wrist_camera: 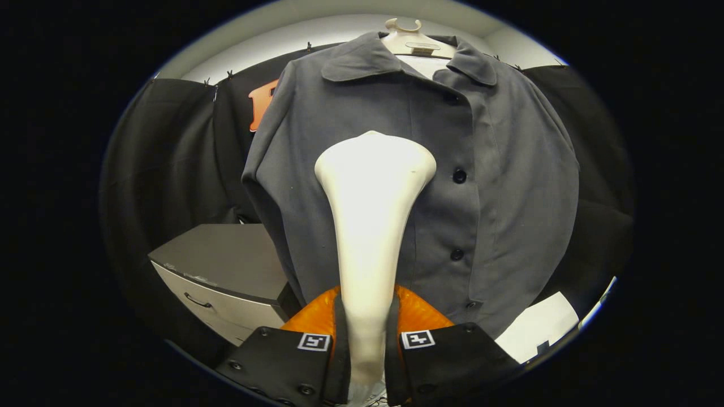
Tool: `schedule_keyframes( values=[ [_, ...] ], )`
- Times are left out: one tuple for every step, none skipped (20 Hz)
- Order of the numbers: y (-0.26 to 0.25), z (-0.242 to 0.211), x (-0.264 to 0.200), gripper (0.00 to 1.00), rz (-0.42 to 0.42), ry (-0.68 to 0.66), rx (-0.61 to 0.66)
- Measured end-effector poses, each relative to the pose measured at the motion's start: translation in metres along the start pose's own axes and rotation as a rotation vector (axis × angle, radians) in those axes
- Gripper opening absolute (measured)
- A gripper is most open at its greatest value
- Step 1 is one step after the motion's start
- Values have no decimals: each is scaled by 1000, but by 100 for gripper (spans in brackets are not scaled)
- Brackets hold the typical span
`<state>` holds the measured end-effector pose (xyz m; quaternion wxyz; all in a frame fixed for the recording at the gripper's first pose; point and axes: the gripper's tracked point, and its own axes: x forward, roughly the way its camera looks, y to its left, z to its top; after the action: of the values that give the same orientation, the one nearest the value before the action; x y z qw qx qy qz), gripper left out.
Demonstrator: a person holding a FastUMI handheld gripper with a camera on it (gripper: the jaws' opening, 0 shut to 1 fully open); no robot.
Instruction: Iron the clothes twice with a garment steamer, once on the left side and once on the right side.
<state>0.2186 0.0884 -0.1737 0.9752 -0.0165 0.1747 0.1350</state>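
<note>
Steamer held in the claw, in front of the hanging jacket.

We see our claw gripping the white steamer by its narrow handle, both fingers pressed against it, one at nine o'clock of the handle and one at three o'clock. The steamer rises toward twelve o'clock and widens into a flat head in front of the grey jacket, around chest height, at nine o'clock from the row of dark buttons. The jacket hangs buttoned on a pale hanger at twelve o'clock. A grey drawer cabinet stands at eight o'clock of the jacket, beyond our fingers.
</note>
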Motion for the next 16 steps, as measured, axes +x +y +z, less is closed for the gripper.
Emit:
schedule_keyframes(
  values=[
    [-1, -4, 0, 32, -4, 6, 1],
    [-1, -10, -2, 32, -9, 14, 1],
    [-1, -15, -2, 32, -14, 22, 1],
    [-1, -20, -3, 32, -18, 29, 2],
    [-1, -24, -3, 32, -22, 37, 6],
    [-1, -30, -3, 32, -25, 46, 10],
    [-1, -35, -3, 32, -29, 53, 13],
    [-1, -39, -4, 32, -34, 59, 15],
    [-1, -43, -4, 32, -37, 66, 16],
    [-2, -47, -3, 32, -41, 73, 17],
    [-2, -51, -3, 32, -46, 82, 17],
    [-2, -55, -4, 32, -49, 90, 20],
    [-2, -59, -5, 32, -52, 97, 24],
    [-3, -64, -5, 32, -56, 103, 27],
    [-4, -69, -6, 32, -59, 109, 27],
    [-5, -73, -7, 32, -63, 115, 25]
  ],
)
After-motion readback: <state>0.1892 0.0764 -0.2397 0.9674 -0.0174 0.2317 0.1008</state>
